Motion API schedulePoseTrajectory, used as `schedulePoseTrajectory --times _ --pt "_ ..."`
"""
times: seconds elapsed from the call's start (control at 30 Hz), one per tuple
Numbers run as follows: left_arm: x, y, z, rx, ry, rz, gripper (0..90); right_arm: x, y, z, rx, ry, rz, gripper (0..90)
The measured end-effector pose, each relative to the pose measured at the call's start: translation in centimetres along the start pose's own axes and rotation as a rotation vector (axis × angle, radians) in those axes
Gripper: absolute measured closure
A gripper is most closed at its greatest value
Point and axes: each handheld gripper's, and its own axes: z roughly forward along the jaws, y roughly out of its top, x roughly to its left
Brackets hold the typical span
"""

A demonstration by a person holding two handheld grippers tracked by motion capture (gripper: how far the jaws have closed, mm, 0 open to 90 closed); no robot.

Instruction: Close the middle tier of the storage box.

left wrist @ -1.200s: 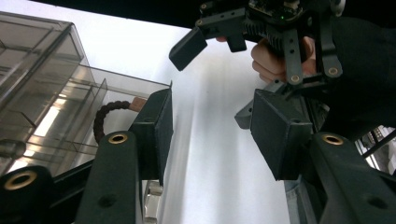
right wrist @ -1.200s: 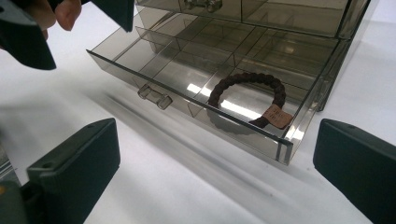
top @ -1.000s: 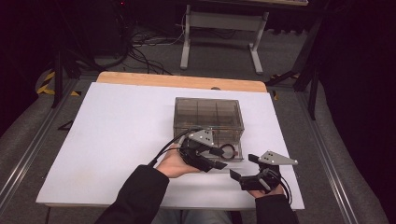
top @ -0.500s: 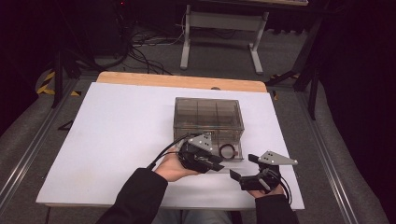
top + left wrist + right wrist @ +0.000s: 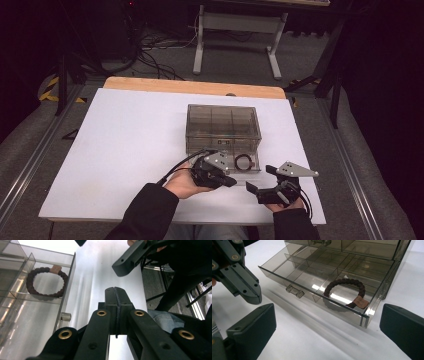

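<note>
drawer point(image 5: 317, 287): pulled toward person | bracelet point(image 5: 347, 291): flat, right compartment, apparently

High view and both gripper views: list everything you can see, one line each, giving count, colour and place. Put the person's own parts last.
Drawer box: one, clear smoky grey, middle of the table.
Drawer: one, clear, pulled out at the box's bottom, with dividers.
Bracelet: one, dark brown braided with a tan tag, in the drawer's end compartment.
Table: one, white top with a wooden far edge.
Left gripper: one, black, jaws shut on nothing, beside the drawer's front.
Right gripper: one, black, jaws open, near the table's front edge.
Sleeves: two, dark.
</note>
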Motion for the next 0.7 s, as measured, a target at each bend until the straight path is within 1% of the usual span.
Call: schedulePoseTrajectory --times 0.13,0.53,0.7 --pt "0.0 -0.3 0.4 0.025 0.007 -0.004 89.5 0.0 0.0 0.0 0.002 0.000 -0.004 0.9" --pt "0.1 -1.5 1.2 0.071 0.021 -0.015 89.6 0.0 0.0 0.0 0.003 0.000 -0.005 0.9" --pt "0.4 -2.0 1.6 0.092 0.040 -0.023 89.6 0.0 0.0 0.0 0.003 0.000 -0.005 0.9"
